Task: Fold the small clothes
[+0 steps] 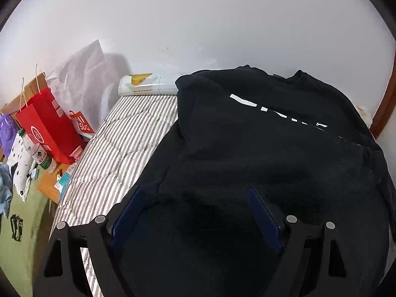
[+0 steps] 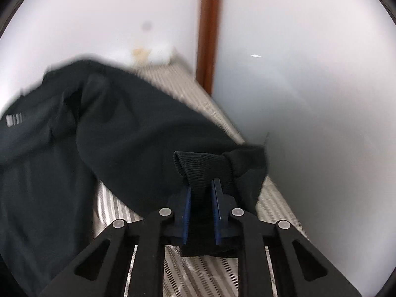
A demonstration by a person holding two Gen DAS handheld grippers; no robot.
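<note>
Right tongs (image 2: 201,193) pinching one ribbed cuff (image 2: 198,168); sleeve (image 2: 138,128) running toward upper left; left tongs (image 1: 195,198) gaping wide, empty, over one black sweatshirt (image 1: 272,148).

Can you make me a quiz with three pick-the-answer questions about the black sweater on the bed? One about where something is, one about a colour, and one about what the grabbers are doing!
1. Where does the black sweater lie?
A. on the striped bed cover
B. in the red bag
C. on the floor

2. What colour is the print on the sweater's chest?
A. yellow
B. white
C. green

3. What is the right gripper doing?
A. hanging open
B. holding a bottle
C. pinching the sweater's ribbed cuff

Answers: 1 A, stripes show all around the sweater. 2 B, the left view shows white marks on it. 3 C, the blue fingers squeeze the cuff, while the left gripper is spread wide over the sweater.
</note>
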